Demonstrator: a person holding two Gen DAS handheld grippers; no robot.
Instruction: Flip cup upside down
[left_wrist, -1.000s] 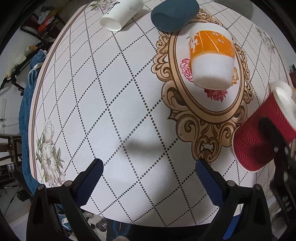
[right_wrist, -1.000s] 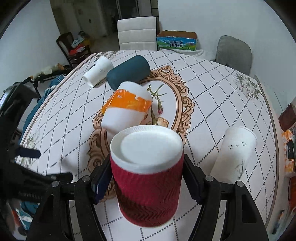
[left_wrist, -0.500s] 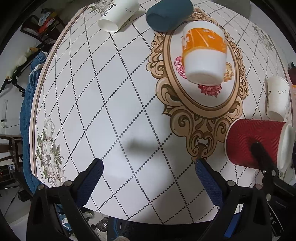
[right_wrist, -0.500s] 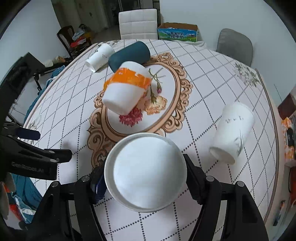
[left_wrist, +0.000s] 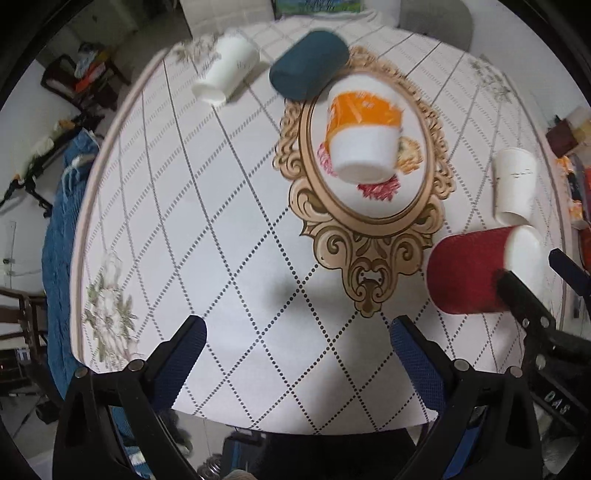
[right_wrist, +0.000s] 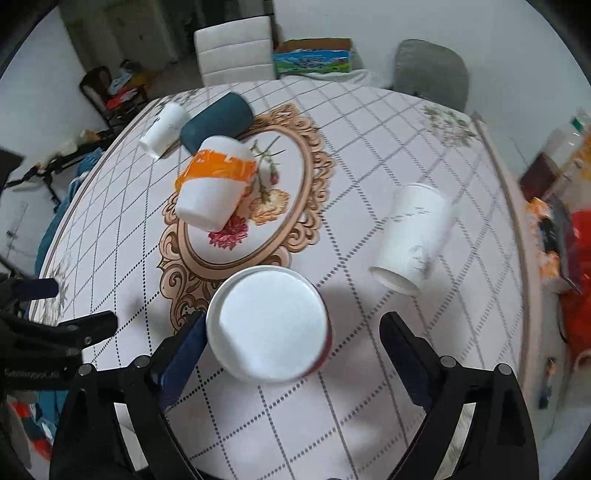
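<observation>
A red ribbed paper cup with a white lid (right_wrist: 267, 325) stands lid-down, wide end toward the camera, on the table between my right gripper's (right_wrist: 291, 343) fingers. The jaws stand open; the right finger is clear of the cup and the left finger is at its side. In the left wrist view the red cup (left_wrist: 472, 271) shows at the right with the right gripper's finger (left_wrist: 517, 291) beside it. My left gripper (left_wrist: 295, 347) is open and empty above the near table edge.
An orange-and-white cup (right_wrist: 212, 184) lies on the oval medallion. A dark teal cup (right_wrist: 218, 120) and a white cup (right_wrist: 162, 129) lie at the far left. Another white paper cup (right_wrist: 413, 238) lies at the right. Chairs and a box stand beyond the table.
The right gripper tipped the red cup over, set it down and opened its jaws. The left gripper drew back slightly.
</observation>
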